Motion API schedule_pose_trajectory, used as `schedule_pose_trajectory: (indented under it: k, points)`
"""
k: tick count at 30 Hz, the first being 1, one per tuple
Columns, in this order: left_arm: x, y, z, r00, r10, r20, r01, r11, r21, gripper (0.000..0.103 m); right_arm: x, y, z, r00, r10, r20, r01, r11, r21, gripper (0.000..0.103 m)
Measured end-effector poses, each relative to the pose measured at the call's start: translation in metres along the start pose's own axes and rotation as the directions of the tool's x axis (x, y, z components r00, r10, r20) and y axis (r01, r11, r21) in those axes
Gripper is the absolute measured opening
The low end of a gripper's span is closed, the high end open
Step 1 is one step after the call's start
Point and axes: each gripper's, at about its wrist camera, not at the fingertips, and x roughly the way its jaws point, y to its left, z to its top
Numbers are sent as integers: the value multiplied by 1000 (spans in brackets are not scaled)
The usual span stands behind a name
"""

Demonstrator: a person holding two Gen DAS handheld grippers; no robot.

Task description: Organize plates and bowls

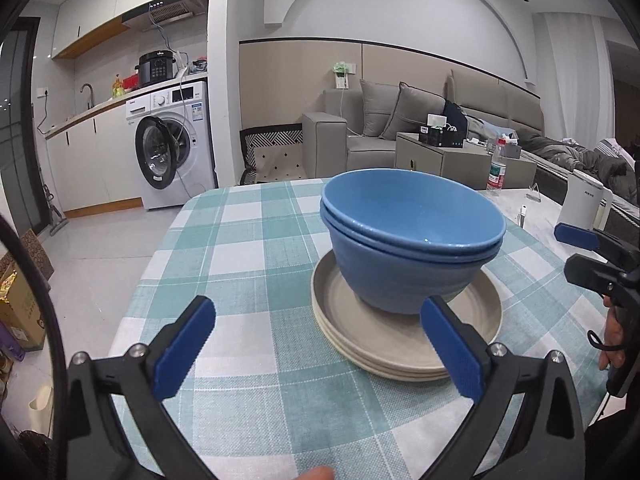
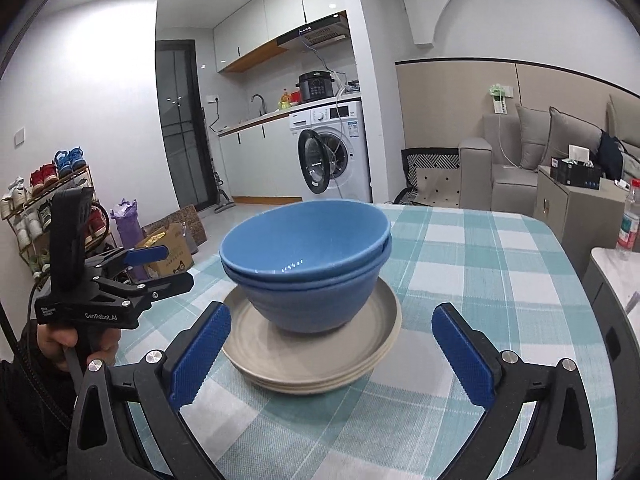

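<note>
From the left wrist view: left gripper (image 1: 318, 350) with black arms and blue ribbed pads, jaws spread wide and holding nothing, low over the surface covered by a teal-and-white checked cloth (image 1: 248, 240). Ahead and slightly right, two nested blue round bowls (image 1: 412, 236), upright, seated in the top of a stack of beige shallow round plates (image 1: 384, 344); the right pad in front of the plates' near rim, contact not clear. At the right edge, the right gripper (image 1: 576, 254), jaws apart, held in a hand (image 1: 614, 340). Further back, a clear plastic bottle with a red cap (image 1: 497, 168) and a white electric kettle (image 1: 586, 202) on the surface. From the right wrist view: right gripper (image 2: 332, 354) likewise spread wide and empty, the same bowls (image 2: 306, 264) and plates (image 2: 308, 356) just beyond its pads, nearer the left one. At the left, the left gripper (image 2: 160, 266), jaws apart, gripped by a hand (image 2: 76, 346), beside the stack and clear of it.
</note>
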Motion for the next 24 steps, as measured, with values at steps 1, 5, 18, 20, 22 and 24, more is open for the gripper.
schedule_pose_trajectory:
  k: [1,5,18,20,22,24]
  points:
    - [1,2,-3,1000,2,7,-2,1000,-6,103,0,0,-3,1000,-1,-4,1,1000,-1,102]
    - [6,4,-9,1000,6,10,-5,1000,-20,103,0,1,-12,1000,-23,-16,23,1000,-3,102]
    - [13,6,-16,1000,15,24,-15,1000,-24,103,3,-1,-24,999,-39,-6,39,999,6,102]
    - [14,8,-17,1000,17,21,-17,999,-32,103,3,-1,-24,999,-45,3,45,999,3,102]
    - [14,8,-17,1000,14,25,-13,999,-35,103,3,-1,-24,999,-46,8,46,999,2,102]
    - [13,9,-18,999,13,29,-12,999,-37,103,1,-2,-23,998,-50,27,50,999,4,102]
